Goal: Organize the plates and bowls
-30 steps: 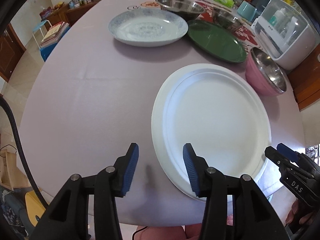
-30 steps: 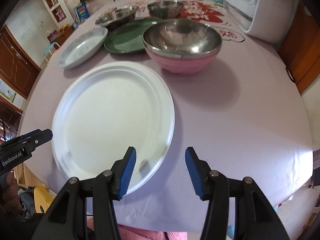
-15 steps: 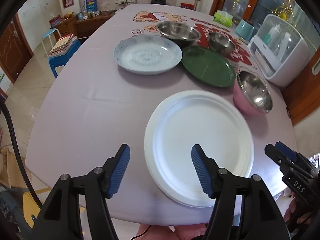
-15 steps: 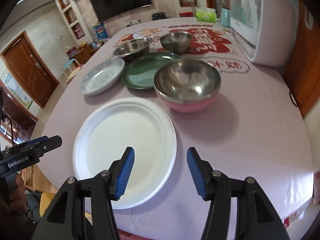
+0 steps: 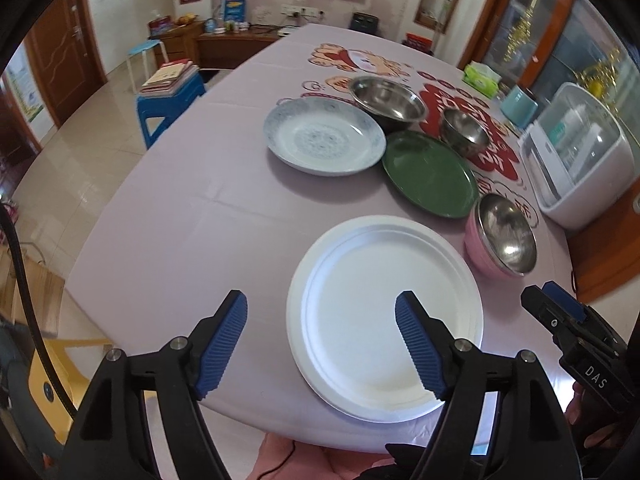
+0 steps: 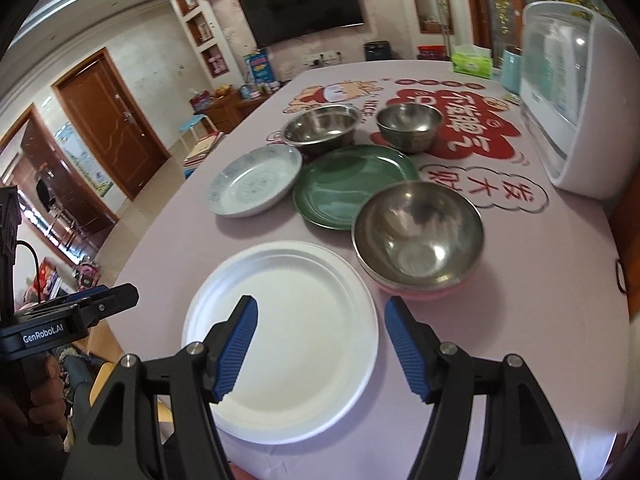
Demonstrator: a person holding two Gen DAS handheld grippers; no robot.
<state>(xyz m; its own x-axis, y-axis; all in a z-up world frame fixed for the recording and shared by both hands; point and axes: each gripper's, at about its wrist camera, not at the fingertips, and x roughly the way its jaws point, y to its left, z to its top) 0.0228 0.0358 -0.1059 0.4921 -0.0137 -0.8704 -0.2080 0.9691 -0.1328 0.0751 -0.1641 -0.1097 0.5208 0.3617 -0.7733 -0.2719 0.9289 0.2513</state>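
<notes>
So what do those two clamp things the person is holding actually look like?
Both are black plastic. The left gripper and the right gripper each have two fingers tipped with ribbed blue pads and silver screw heads. One body reads "GenRobot.AI", the other "DAS". A black cable hangs beside the left one.

three plates, white (image 5: 384,312), green (image 5: 430,178) and patterned (image 5: 324,142), and three steel bowls (image 6: 418,232), one pink-sided.

The left tool (image 5: 320,344) is hanging tilted downward, its jaws having just been opening, nothing between them. The right tool (image 6: 322,346) is doing likewise, empty, a hand (image 6: 38,396) gripping the left tool's handle.
</notes>
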